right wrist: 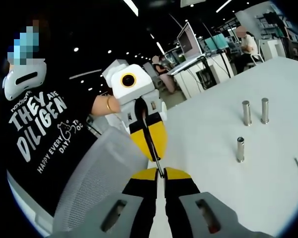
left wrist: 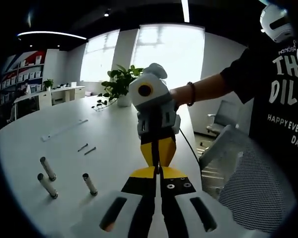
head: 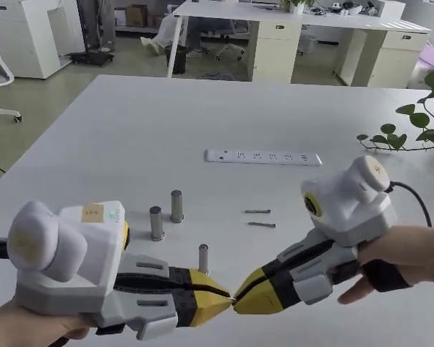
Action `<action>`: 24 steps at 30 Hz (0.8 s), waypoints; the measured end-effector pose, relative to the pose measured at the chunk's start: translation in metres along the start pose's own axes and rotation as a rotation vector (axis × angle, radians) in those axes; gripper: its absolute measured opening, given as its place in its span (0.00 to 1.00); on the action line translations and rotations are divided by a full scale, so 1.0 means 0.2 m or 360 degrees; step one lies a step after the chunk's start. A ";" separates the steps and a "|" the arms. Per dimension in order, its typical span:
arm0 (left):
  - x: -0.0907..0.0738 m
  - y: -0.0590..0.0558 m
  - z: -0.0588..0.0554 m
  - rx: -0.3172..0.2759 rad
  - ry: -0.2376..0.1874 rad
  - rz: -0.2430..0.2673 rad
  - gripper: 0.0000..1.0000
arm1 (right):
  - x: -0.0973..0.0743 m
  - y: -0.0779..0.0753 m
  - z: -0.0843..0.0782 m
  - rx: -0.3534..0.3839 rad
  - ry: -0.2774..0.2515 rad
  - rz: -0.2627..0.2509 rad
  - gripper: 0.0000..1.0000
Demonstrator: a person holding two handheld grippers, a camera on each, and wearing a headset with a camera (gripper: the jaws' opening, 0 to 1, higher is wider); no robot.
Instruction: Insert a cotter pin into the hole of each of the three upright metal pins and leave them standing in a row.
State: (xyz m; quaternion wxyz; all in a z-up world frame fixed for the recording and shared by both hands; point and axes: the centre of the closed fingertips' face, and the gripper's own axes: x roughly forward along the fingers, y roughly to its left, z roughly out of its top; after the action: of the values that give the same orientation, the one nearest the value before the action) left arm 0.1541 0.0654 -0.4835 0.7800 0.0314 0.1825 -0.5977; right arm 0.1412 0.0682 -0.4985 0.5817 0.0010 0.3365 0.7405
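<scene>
Our left tool (head: 221, 298) and right tool (head: 243, 298) are both pressed together, tip to tip, with a thin cotter pin (right wrist: 159, 166) between them. We cannot tell which one grips it. Three pins (head: 176, 206) stand on the bench (head: 130, 130), the nearest's foot hidden behind the left tool. Two spare cotter pins (head: 257, 211) lie beyond.

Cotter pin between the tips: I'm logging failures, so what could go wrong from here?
The cotter pin seems pinched only at the meeting tips of the left hand-held gripper and right hand-held gripper; it could slip and drop. The nearest metal pin stands just behind those tips; a nudge might topple it.
</scene>
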 end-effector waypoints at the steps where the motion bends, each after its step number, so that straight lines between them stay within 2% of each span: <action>1: 0.00 0.00 0.00 0.0003 0.0004 0.0002 0.00 | 0.00 0.01 0.00 -0.0014 0.0001 0.0001 0.00; 15: 0.00 0.04 -0.02 0.0024 0.0015 0.0074 0.02 | 0.01 -0.01 0.01 -0.0137 0.0059 -0.0071 0.00; 17: 0.00 0.05 -0.02 -0.0025 0.0017 0.0090 0.02 | 0.01 -0.02 0.01 -0.0138 0.0072 -0.0091 0.00; 24: 0.00 0.10 -0.02 -0.0038 0.0010 0.0161 0.05 | 0.00 -0.07 0.03 -0.0174 0.0117 -0.0187 0.00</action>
State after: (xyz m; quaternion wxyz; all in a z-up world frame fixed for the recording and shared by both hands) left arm 0.1710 0.0726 -0.4905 0.8090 0.0332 0.1902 -0.5552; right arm 0.1551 0.0734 -0.5007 0.6105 -0.0778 0.3162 0.7219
